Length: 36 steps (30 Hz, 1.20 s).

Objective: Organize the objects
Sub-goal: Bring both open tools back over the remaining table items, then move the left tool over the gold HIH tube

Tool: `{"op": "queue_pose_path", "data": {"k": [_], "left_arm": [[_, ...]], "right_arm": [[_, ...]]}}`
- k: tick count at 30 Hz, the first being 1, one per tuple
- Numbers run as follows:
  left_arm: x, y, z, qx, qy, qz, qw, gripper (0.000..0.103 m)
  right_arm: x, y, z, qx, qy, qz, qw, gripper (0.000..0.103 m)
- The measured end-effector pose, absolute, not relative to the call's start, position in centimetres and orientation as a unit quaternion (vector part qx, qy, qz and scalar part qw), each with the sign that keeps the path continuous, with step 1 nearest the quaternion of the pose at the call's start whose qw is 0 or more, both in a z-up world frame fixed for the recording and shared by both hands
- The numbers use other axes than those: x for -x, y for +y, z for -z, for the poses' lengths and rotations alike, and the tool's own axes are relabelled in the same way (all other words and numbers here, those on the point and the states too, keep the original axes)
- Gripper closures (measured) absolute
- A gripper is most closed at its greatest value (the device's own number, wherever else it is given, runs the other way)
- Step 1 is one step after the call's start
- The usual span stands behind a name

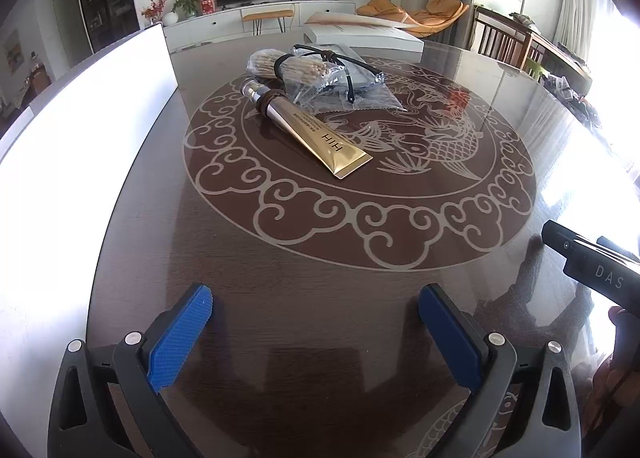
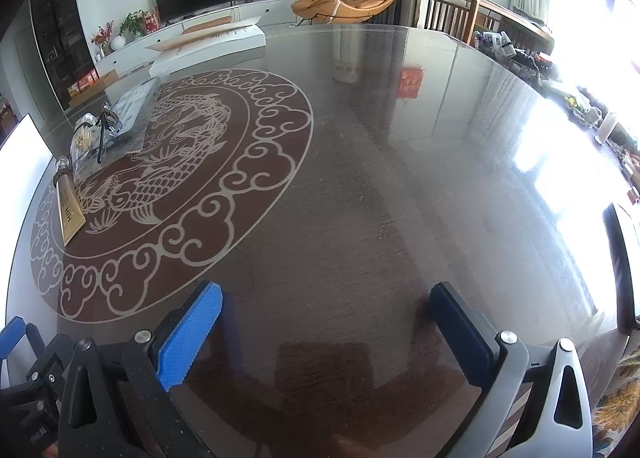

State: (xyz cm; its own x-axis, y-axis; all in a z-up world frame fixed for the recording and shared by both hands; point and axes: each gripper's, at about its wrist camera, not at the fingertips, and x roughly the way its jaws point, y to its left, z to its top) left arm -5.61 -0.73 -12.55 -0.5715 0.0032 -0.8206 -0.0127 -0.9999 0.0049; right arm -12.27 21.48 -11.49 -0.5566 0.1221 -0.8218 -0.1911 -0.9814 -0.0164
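Nearest us, the left hand-held gripper [image 1: 316,332] hovers over the dark glossy surface [image 1: 320,250], blue pads [image 1: 180,342] spread wide apart, nothing between them. The right hand-held gripper [image 2: 326,332] likewise gapes wide and empty. Further out, toward twelve o'clock from the left one, a gold tube [image 1: 320,134] lies flat on the fish medallion. Just beyond it, touching, a clear bag of wooden sticks [image 1: 296,68] with a dark cord [image 1: 340,54] looped over it, and behind, a white box [image 1: 360,32].
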Motion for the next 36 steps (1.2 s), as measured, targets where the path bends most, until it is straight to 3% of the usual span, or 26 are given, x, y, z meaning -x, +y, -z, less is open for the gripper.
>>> {"op": "queue_pose_path", "data": {"k": [13, 19, 28, 32, 35, 36], "left_arm": [[6.6, -0.9, 12.5, 0.493, 0.010, -0.870, 0.018, 0.000], [11.6, -4.6, 10.1, 0.479, -0.094, -0.873, -0.006, 0.000], [20.4, -4.5, 10.6, 0.495, -0.107, -0.861, -0.054, 0.000], [21.1, -3.7, 12.6, 0.511, -0.077, -0.853, -0.067, 0.000], [21.0, -3.6, 12.8, 0.492, -0.044, -0.866, -0.080, 0.011], [20.9, -3.5, 12.6, 0.482, -0.038, -0.872, -0.077, 0.028]], "right_arm": [[12.3, 21.5, 11.5, 0.463, 0.037, -0.881, 0.088, 0.000], [12.3, 21.5, 11.5, 0.462, 0.037, -0.882, 0.088, 0.000], [12.2, 21.5, 11.5, 0.462, 0.037, -0.882, 0.087, 0.000], [12.2, 21.5, 11.5, 0.462, 0.037, -0.882, 0.087, 0.000], [12.2, 21.5, 11.5, 0.462, 0.037, -0.882, 0.087, 0.000], [12.2, 21.5, 11.5, 0.462, 0.037, -0.882, 0.087, 0.000]]}}
